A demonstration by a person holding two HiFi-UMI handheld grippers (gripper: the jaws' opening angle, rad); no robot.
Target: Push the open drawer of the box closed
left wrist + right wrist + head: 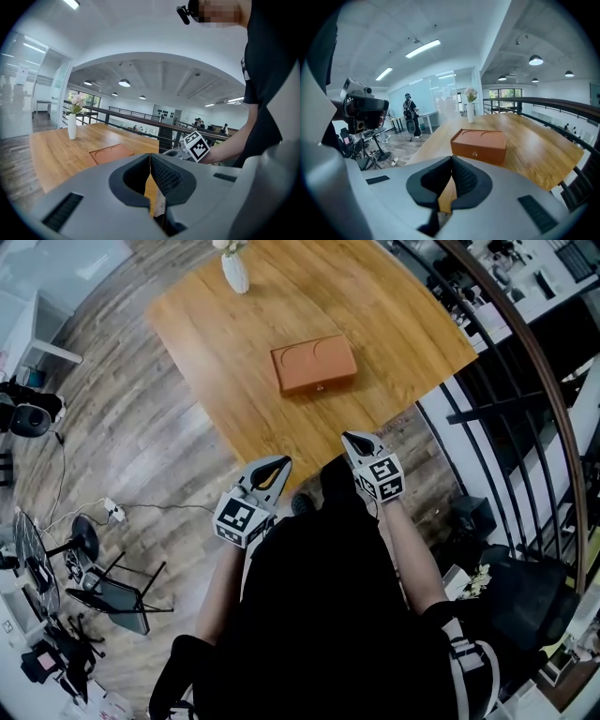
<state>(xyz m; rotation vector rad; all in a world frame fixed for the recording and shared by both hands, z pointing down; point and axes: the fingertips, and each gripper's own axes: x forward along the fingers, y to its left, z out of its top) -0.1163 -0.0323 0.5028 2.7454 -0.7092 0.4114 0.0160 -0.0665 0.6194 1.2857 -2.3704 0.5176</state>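
Orange-brown box [314,364] sits mid-way across the wooden table [394,324], knobbed front towards me; my left gripper [275,467] and right gripper [356,441] hover by the near edge, both pairs of jaws pressed together on nothing.

No legible writing in any of my views.
The only printed signs I can find are black-and-white square codes. One sits on the left marker cube [242,518] of my left gripper [274,467], another on the right marker cube [382,478] of my right gripper [357,441]. That second one also faces the left gripper view. They are block patterns, with no letters or digits. On the far wall [140,105] in the left gripper view hangs a cluster of dark marks [163,113], too small for me to read.
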